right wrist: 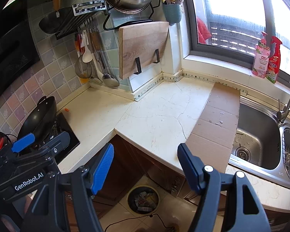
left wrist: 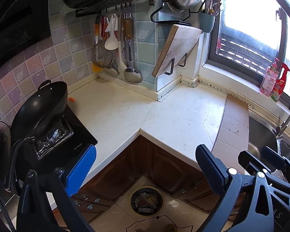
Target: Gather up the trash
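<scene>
A round trash bin (left wrist: 147, 201) with crumpled wrappers inside stands on the floor below the counter corner; it also shows in the right wrist view (right wrist: 143, 199). A small orange scrap (left wrist: 71, 99) lies on the white counter near the wok, also seen in the right wrist view (right wrist: 67, 109). A flat cardboard sheet (right wrist: 218, 121) lies on the counter beside the sink. My left gripper (left wrist: 145, 166) is open and empty above the counter edge. My right gripper (right wrist: 145, 166) is open and empty, over the counter edge above the bin.
A black wok (left wrist: 40, 108) sits tilted on the stove (left wrist: 73, 141) at left. A steel sink (right wrist: 261, 135) with tap lies at right. A cutting board (right wrist: 143, 46), hanging utensils (left wrist: 114, 44) and two bottles (right wrist: 266, 58) line the wall and sill.
</scene>
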